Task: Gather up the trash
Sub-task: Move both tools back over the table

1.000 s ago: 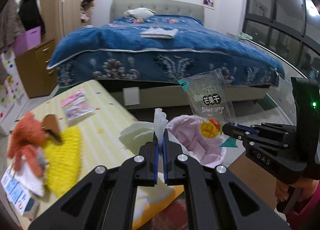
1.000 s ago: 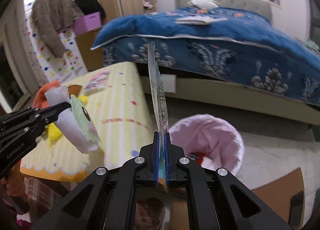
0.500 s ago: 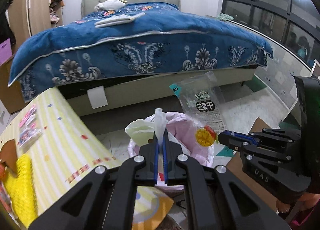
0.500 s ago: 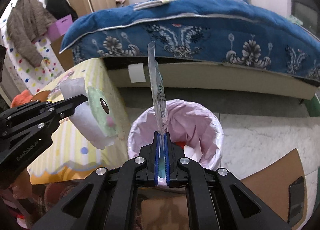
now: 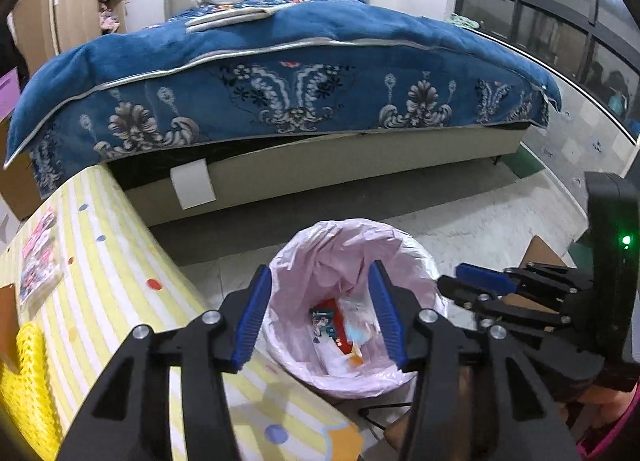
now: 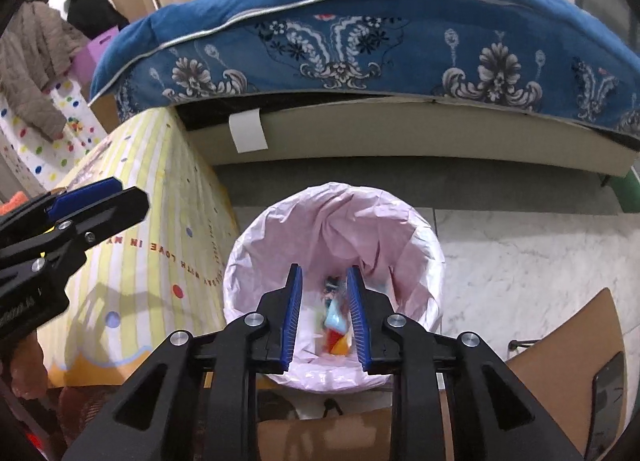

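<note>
Over the pink-lined bin (image 5: 416,257), both grippers have released their trash, jaws opening.

Trash bin (image 5: 420,257): round, upright on the pale marble floor, lined with a crinkled pink plastic bag (image 6: 280,229) folded out over the rim. It stands just beside the corner of the table's yellow striped cloth, between that table and the bed. Mouth fully open. Litter at the bottom: a red and dark printed wrapper (image 5: 328,319), white crumpled paper or tissue (image 5: 340,361) beside it, and a small orange scrap on the white. In the right wrist view, a blurred clear packet with teal, red and orange print (image 6: 335,325) shows low in the bin; can't tell whether it's settled.
</note>
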Motion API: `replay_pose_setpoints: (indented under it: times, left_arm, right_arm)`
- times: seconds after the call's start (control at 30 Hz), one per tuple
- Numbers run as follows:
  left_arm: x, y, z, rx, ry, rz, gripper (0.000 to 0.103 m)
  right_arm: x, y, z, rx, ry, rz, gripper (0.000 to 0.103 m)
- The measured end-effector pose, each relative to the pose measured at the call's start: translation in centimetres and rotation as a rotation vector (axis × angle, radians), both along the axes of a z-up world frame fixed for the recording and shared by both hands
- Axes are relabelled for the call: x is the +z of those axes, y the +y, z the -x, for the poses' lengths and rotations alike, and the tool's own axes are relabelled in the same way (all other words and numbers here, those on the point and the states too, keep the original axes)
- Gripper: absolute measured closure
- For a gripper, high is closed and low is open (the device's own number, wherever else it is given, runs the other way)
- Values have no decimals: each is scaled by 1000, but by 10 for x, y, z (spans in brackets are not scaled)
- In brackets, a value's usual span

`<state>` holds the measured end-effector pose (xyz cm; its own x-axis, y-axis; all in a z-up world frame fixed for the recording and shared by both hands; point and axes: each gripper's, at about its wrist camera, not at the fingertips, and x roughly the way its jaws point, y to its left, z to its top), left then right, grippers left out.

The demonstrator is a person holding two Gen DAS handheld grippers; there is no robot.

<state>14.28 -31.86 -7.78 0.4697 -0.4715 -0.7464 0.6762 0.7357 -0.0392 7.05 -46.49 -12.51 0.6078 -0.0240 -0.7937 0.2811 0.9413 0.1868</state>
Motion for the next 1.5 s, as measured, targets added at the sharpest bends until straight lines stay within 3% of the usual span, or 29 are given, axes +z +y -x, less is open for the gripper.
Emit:
replay_pose_setpoints:
  times: [0.33, 0.67, 0.93, 1.07, 1.2, 1.5]
  left_arm:
    - [33, 65, 28, 114, -50, 40, 54]
    - [56, 153, 68, 264, -79, 55, 53]
    - [56, 234, 83, 430, -70, 60, 44]
    - [61, 283, 86, 560, -84, 64, 33]
    - [64, 327, 88, 686, -113, 31, 33]
    - [62, 396, 76, 846, -103, 36, 31]
  right_arm:
    - [50, 21, 34, 4, -94, 19, 77]
    - [91, 83, 43, 138, -170, 53, 77]
    - [102, 165, 30, 326, -180, 72, 59]
    - [108, 202, 20, 408, -188, 89, 51]
    - [114, 234, 11, 464, -206, 100, 40]
    - [127, 292, -17, 571, -231, 136, 39]
